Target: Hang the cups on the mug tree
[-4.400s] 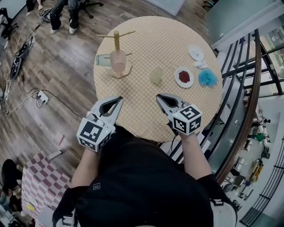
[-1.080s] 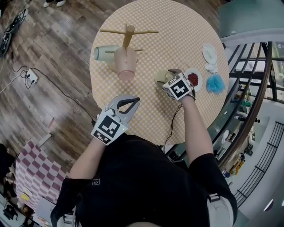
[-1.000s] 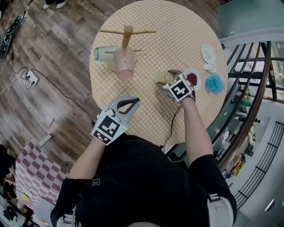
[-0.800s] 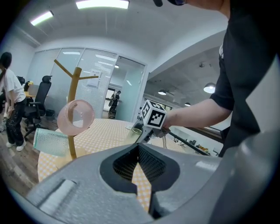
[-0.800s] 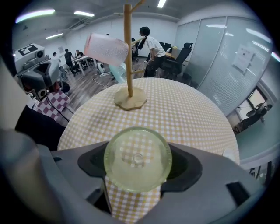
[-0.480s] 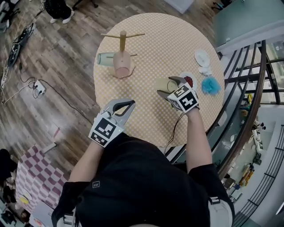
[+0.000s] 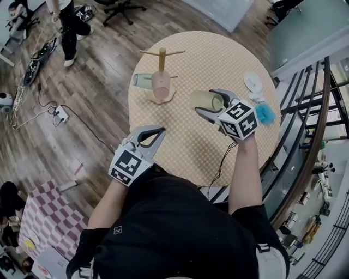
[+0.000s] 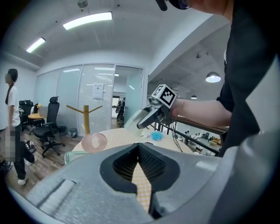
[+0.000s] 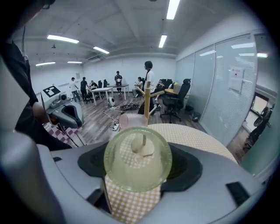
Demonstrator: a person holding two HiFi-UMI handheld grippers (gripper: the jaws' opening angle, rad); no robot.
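Observation:
The wooden mug tree (image 7: 161,59) stands at the far left of the round table (image 7: 218,54). A pink cup (image 7: 162,92) sits against its stem, and a pale green cup (image 7: 142,80) sticks out sideways on its left; I cannot tell whether they hang or rest. My right gripper (image 7: 206,102) is shut on a yellow-green translucent cup (image 7: 200,99), held above the table with its bottom toward the tree (image 9: 147,103). The cup (image 9: 137,159) fills the gap between the jaws. My left gripper (image 7: 155,133) hangs shut and empty over the table's near edge.
A blue fluffy ball (image 7: 265,113) and a white dish (image 7: 253,82) lie at the table's right edge, beside a dark railing (image 7: 297,131). Office chairs (image 7: 120,6) and a person (image 7: 65,22) are on the wooden floor at the far left.
My right gripper has lifted the yellow-green cup off the table and tipped it toward level. The left gripper has risen a little, still shut.

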